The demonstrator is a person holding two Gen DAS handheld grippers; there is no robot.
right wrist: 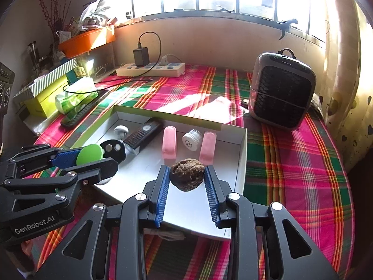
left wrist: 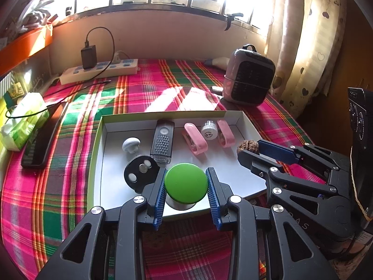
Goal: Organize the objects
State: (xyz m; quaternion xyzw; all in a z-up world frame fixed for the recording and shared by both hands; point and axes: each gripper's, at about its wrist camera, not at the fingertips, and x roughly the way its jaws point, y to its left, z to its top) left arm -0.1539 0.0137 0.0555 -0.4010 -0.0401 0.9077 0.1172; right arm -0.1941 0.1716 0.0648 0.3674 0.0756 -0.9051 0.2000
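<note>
"GenRobot.AI" lettering (white) on left tool [right wrist: 93, 161]

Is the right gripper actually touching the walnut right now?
Touching. In the right wrist view both blue pads of the right gripper press against the sides of the walnut, which hangs above the white tray.

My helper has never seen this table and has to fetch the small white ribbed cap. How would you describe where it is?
Find the shallow white box on the plaid cloth. Along its far wall lie two pink clips. The cap sits between them, the only round white ribbed piece with print on its face.
</note>
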